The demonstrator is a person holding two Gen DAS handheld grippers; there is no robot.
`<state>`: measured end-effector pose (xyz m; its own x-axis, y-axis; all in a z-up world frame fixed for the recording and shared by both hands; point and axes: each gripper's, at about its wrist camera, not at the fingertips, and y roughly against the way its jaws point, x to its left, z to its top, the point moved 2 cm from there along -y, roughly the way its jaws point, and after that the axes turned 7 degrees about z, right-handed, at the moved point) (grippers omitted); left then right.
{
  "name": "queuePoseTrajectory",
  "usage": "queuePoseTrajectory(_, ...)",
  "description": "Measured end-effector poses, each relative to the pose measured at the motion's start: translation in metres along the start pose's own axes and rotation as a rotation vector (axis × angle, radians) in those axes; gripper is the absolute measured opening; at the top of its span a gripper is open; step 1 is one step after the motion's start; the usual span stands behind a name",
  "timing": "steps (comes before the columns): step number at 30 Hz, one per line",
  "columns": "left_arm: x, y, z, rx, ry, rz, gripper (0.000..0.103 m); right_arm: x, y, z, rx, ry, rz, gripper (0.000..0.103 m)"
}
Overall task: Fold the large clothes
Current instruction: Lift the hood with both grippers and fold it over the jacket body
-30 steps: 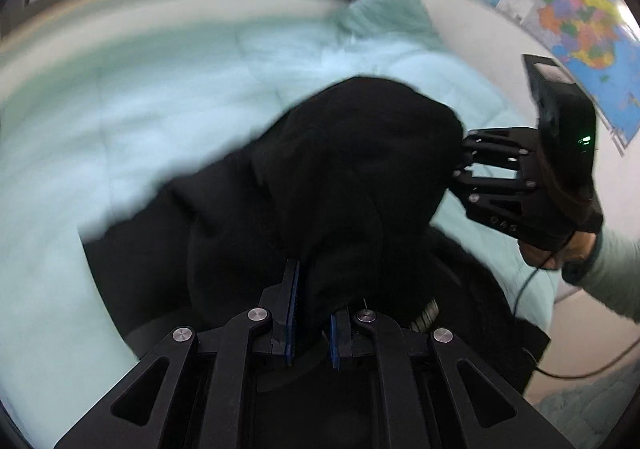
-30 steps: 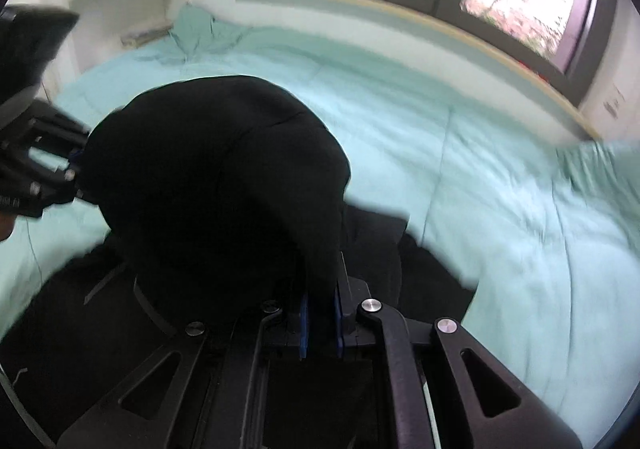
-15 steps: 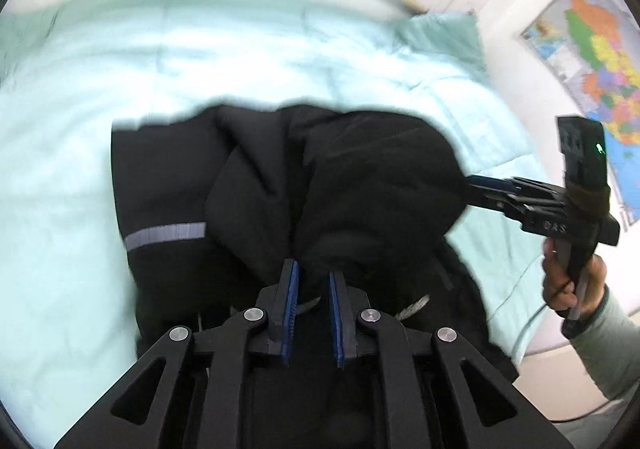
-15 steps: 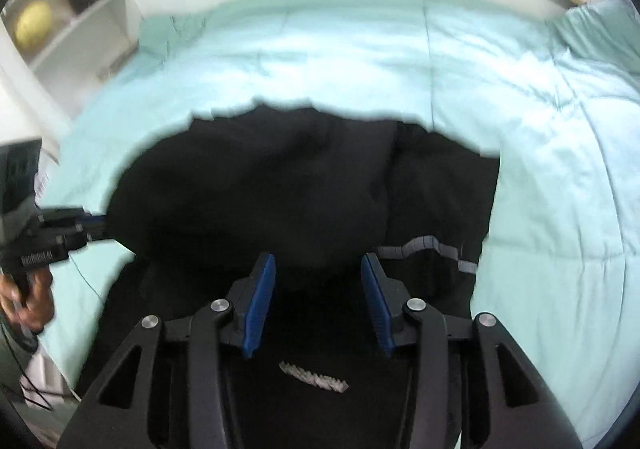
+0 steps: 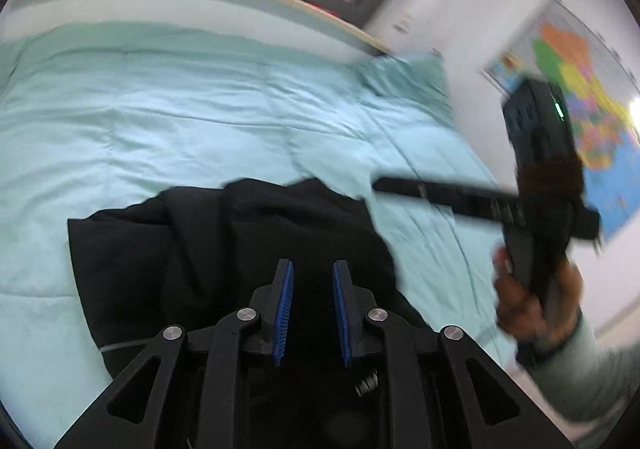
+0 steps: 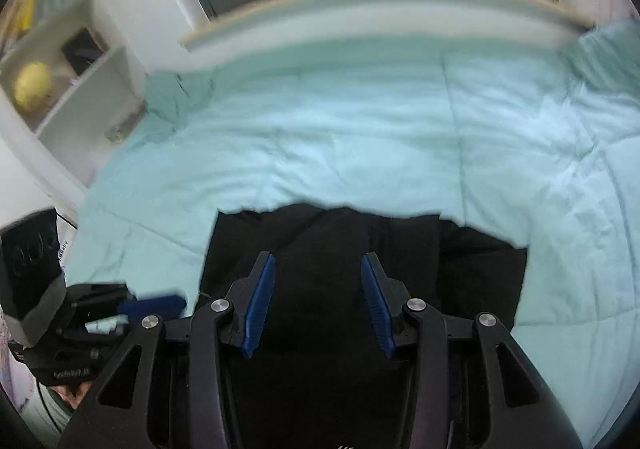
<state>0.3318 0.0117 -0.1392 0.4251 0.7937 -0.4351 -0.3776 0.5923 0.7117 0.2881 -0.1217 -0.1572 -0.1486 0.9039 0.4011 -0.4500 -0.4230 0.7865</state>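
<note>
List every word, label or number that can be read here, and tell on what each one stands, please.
None reads clearly.
Wall map: print too blurred to read.
Right gripper body: white marks, blurred.
Left gripper body: white lettering, too small and blurred to read.
Black garment: no text visible.

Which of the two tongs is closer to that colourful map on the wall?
Right. The right tongs reach out on the map's side of the bed; the left tongs hang over the black garment.

No text can be read; the wall map's [image 5: 576, 97] labels are blurred.
</note>
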Motion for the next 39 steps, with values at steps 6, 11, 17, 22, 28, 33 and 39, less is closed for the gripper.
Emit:
queuePoseTrajectory(6,0.048,-0.083,-0.062,0.305,0.092,0.022,0.025,-0.015,-0.099,-0.087,0.31,0.001,-0.073,0.048)
queuePoseTrajectory(11,0.05,-0.114,-0.139,0.371,0.15,0.054,0.027,-0.03,-0.118,-0.158,0.291,0.017,-0.121,0.048)
queuePoseTrajectory(17,0.045,-0.079,-0.121,0.31,0.188,-0.003,0.027,-0.024,-0.079,-0.155,0.262,0.038,-0.032,0.049)
queuePoseTrajectory(22,0.013,-0.029,-0.092,0.193,0.092,-0.094,0.039,-0.014,-0.022,-0.136,0.14,0.059,0.036,0.049)
queuePoseTrajectory(28,0.025,-0.074,-0.098,0.237,0.129,-0.007,0.052,-0.025,-0.066,-0.139,0.242,0.058,-0.073,0.049)
queuePoseTrajectory(33,0.056,-0.109,-0.137,0.331,0.207,0.016,0.039,-0.049,-0.09,-0.174,0.286,-0.042,-0.009,0.049)
queuePoseTrajectory(39,0.043,-0.059,-0.139,0.297,0.186,0.006,0.039,-0.048,-0.046,-0.188,0.275,-0.117,0.037,0.051)
